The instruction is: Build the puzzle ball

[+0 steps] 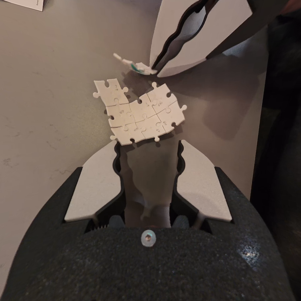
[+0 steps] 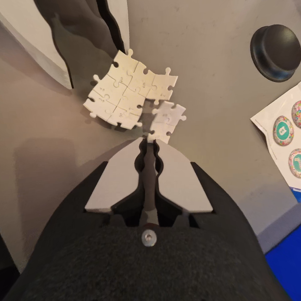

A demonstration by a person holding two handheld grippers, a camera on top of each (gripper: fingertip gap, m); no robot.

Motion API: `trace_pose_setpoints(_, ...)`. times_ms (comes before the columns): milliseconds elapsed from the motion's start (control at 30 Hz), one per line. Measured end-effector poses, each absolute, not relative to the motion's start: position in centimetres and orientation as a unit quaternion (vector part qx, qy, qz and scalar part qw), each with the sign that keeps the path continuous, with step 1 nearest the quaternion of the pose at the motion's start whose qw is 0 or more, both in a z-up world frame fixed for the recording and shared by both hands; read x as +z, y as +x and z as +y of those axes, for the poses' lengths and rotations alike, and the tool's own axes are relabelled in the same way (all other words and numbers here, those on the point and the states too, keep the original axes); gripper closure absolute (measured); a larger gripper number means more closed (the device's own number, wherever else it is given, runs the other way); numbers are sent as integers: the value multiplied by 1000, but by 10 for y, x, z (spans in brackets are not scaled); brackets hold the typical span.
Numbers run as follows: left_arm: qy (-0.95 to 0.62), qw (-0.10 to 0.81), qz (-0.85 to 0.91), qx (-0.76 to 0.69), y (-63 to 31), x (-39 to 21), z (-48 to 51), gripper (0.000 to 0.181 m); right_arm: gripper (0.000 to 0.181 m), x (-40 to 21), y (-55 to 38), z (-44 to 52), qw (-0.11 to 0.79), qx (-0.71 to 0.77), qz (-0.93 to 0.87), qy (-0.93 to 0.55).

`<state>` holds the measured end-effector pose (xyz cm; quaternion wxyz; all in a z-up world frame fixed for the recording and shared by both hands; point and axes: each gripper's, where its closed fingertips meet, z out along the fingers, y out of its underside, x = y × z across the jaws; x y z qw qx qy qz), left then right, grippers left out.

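A smooth grey table (image 1: 48,97) with faint marbling carries everything. On it, in the left wrist view, lies the joined panel (image 1: 143,114), a sheet of matte white interlocked puzzle pieces, slightly domed, white back upward with small handwritten marks; its long axis runs from about 10 o'clock to 4 o'clock, with one piece jutting toward 11 o'clock beside a notch in the far edge. The left gripper (image 1: 148,143), black grainy body with pale wavy-edged fingers, stands wide open and empty, its tips just short of the panel's near edge. At 1 o'clock from the panel the right gripper (image 1: 155,71) is pinched tight on a small joined pair (image 1: 138,66) of pieces, held above the table, long axis pointing toward 10 o'clock, a green printed face showing underneath. In the right wrist view the same pair (image 2: 167,120) points toward 12 o'clock, probably clear of the panel (image 2: 127,91), though blur makes that uncertain. At 2 o'clock sits a round black knob-like cap (image 2: 276,52); at 3 o'clock a printed sheet (image 2: 276,130) with colourful ball pictures.
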<state>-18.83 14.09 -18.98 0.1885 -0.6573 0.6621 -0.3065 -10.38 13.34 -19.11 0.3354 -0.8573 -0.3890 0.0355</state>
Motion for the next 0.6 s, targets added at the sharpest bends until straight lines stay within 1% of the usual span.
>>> trace_pose_setpoints(200,-657,187,663,-306,-189,-191,141,114,179,-175,-101,134,343,5,-399,-850)
trace_pose_setpoints(300,-657,188,663,-306,-189,-191,141,114,174,-173,-106,130,344,40,-391,-853)
trace_pose_setpoints(367,-658,188,662,-306,-189,-191,141,114,168,-178,-108,125,328,75,-382,-861)
trace_pose_setpoints(467,-657,187,663,-305,-189,-191,141,114,156,-185,-102,124,319,83,-363,-872)
trace_pose_setpoints(600,-657,187,664,-305,-189,-191,140,114,131,-186,-92,128,332,95,-312,-885)
